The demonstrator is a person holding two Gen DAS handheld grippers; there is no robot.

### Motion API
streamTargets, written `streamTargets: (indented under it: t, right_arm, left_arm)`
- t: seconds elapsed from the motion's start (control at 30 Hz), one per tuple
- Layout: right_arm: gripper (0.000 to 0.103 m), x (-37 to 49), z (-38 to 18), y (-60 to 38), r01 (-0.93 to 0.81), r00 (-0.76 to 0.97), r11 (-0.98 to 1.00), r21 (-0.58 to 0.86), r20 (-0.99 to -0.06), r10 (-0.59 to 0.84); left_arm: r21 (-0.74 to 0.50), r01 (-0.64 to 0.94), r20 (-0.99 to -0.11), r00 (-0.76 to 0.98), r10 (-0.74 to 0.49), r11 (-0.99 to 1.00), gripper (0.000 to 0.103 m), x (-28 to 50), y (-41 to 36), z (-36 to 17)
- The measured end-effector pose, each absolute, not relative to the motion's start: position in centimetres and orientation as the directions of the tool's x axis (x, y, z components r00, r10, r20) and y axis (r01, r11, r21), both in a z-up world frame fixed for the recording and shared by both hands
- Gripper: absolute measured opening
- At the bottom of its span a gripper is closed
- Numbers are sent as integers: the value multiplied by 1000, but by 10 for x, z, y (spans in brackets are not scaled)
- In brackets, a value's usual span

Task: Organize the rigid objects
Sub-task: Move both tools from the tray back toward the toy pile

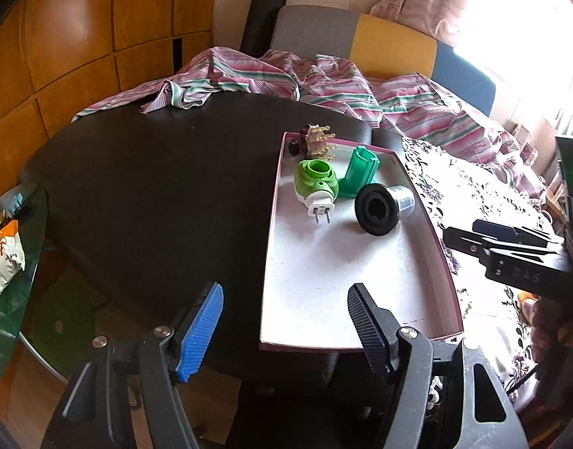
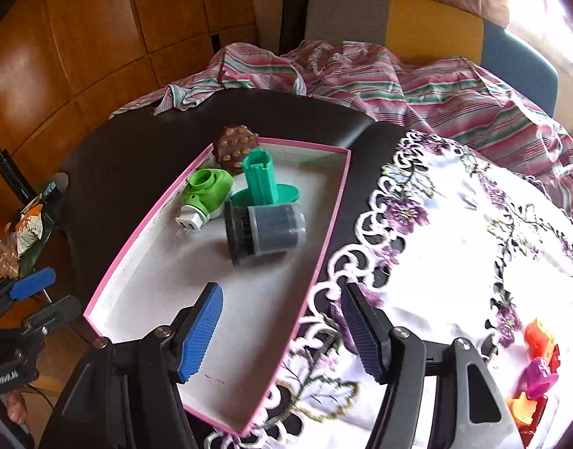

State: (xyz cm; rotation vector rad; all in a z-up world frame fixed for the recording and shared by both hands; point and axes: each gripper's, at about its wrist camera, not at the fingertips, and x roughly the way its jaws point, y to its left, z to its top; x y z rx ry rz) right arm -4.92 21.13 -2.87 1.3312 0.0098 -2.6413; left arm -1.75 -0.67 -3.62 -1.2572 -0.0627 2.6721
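Both the left gripper [image 1: 286,331] and right gripper [image 2: 282,331] hover with fingers apart, holding nothing. The pink-rimmed tray [image 2: 325,247] on the counter [image 1: 155,194] holds 4 objects clustered at its far end.

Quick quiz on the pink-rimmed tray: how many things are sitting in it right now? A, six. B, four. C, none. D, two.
B: the tray holds four things, all at its far end: a brown studded piece, a light green plug, a dark green holder and a grey cylinder.
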Motion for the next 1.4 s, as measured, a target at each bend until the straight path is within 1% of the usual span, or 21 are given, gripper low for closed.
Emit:
streamTargets:
  t: [0.33,0.7,0.93,1.1,1.13,1.27,1.33,1.4]
  right_arm:
    - [67,-25,-12,271,63,-612,-997,55,-786,-82]
    - [67,15,2,372,-189,-627,-978,90,-777,49]
    - [67,58,8,438,-343,-612,-927,152,-785,97]
    - [67,87,2,475,-445,-597,-880,166,-787,154]
    - [67,91,-1,482,-474,-592,-860,191,-792,151]
    - [67,110,-12,513,-524,-643,-764,375,-763,66]
    - [67,117,-18,524,-546,-658,-710,444,-752,36]
    - [67,124,-17,527,-549,-683,-685,479,-729,38]
  left_arm:
    - [-105,-183,-760,-619,198,-977,70,-21,8,-34]
    - [-100,-248,-761,-604,235,-964,70,-24,33,-31]
    - [-88,-321,-750,-602,275,-943,70,-25,58,-24]
    - [-85,-380,-751,-583,310,-921,70,-27,84,-20]
    - [-84,-390,-753,-578,315,-917,70,-27,90,-20]
    - [-87,-451,-757,-550,354,-888,70,-26,117,-20]
    - [-90,-492,-759,-529,379,-866,70,-24,133,-20]
    - [-90,-536,-760,-508,405,-840,70,-21,151,-21]
